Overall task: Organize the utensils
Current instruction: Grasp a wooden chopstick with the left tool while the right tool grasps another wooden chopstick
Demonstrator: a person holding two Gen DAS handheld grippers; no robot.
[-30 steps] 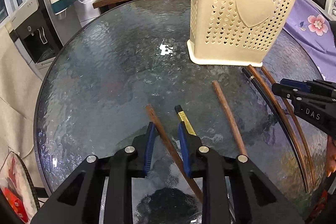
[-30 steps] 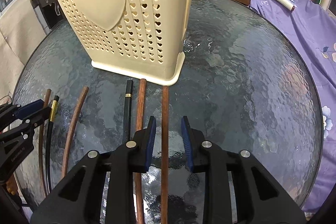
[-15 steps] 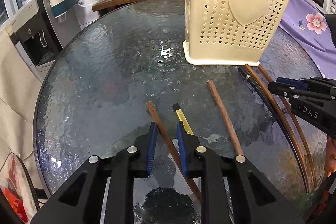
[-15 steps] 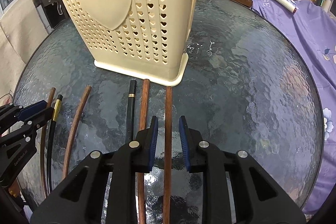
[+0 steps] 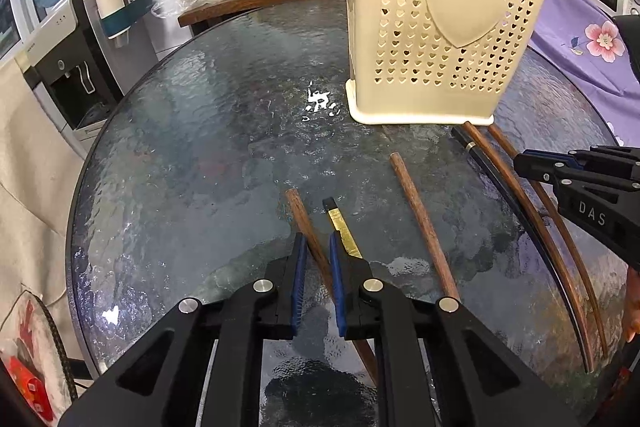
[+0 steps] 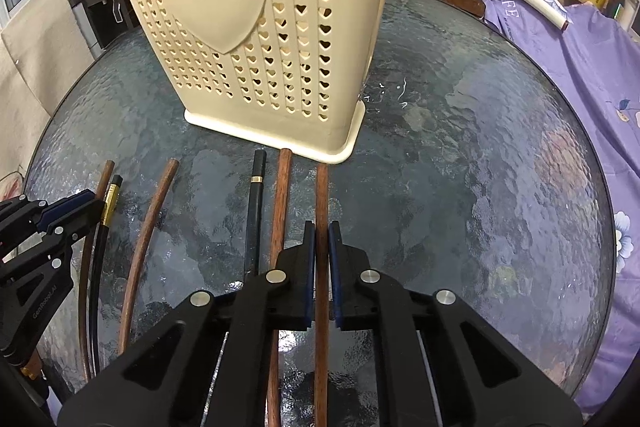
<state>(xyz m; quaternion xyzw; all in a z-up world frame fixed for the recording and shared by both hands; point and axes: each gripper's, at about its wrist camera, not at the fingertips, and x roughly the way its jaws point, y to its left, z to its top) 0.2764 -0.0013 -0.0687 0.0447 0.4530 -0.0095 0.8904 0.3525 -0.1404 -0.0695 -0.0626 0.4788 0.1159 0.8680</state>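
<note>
Round textured glass table (image 5: 208,131), cream heart-perforated utensil basket (image 5: 440,39) standing at its far side; 6 chopsticks lie loose in front of the basket's base. Left gripper (image 5: 318,259), jaws just closing, pinches the brown chopstick (image 5: 298,207) farthest left of the basket, beside a gold-banded black chopstick (image 5: 340,227). Right gripper (image 6: 322,247), jaws just closing, clamps the rightmost brown chopstick (image 6: 322,191), whose tip nearly touches the basket's corner.

Holder (image 6: 256,27): top cut off by frame. Brown chopstick (image 6: 322,195): near end hidden under my right hand-held gripper (image 6: 322,239).
</note>
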